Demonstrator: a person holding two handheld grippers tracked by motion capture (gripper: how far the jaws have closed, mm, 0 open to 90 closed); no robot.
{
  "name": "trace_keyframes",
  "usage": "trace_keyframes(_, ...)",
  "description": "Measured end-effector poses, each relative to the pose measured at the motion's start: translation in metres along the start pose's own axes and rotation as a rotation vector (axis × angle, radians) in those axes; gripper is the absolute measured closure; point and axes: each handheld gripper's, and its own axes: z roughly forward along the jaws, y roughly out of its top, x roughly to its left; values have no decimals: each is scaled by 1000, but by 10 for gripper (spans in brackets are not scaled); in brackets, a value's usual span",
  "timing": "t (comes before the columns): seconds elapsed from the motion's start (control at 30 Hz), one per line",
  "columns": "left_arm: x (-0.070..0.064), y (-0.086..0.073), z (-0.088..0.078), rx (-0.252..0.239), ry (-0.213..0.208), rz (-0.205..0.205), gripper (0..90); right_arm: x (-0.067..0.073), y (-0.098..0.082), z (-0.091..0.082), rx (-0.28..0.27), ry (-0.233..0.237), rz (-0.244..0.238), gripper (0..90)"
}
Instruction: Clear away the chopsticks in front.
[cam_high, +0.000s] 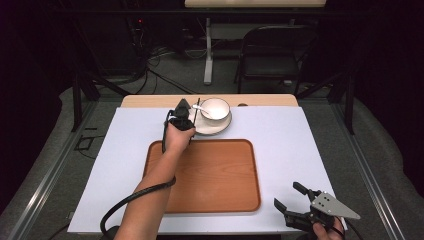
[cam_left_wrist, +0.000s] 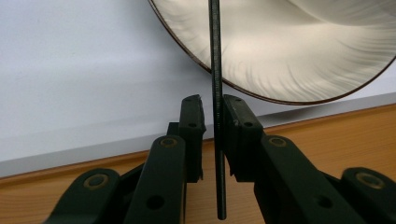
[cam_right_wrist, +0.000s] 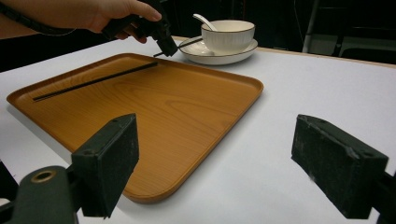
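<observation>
A thin black chopstick runs between the jaws of my left gripper. It touches the right pad, and a narrow gap shows at the left pad. Its far part leans on the rim of a white plate. From above, the left gripper is at the plate's left edge, beside a white bowl holding a spoon. A second black chopstick lies in the wooden tray. My right gripper hovers wide open near the table's front right corner, nothing between its pads.
The tray sits in the middle of a white mat that covers the table. The plate and bowl stand just beyond the tray's far edge. A folding chair and a table leg stand behind the table.
</observation>
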Motion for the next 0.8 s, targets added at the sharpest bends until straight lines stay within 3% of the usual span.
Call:
trace_keyframes(0.27,6,2,-1,6,15,-7,860,0,0,0,1,0,-1,145)
trace_keyframes(0.6,42,-2,-21,-32,-7,-55,865,0,0,-1,3,-1,8,144)
trace_keyframes(0.8,64,-14,-43,-65,-32,-46,865,0,0,0,4,-1,5,144)
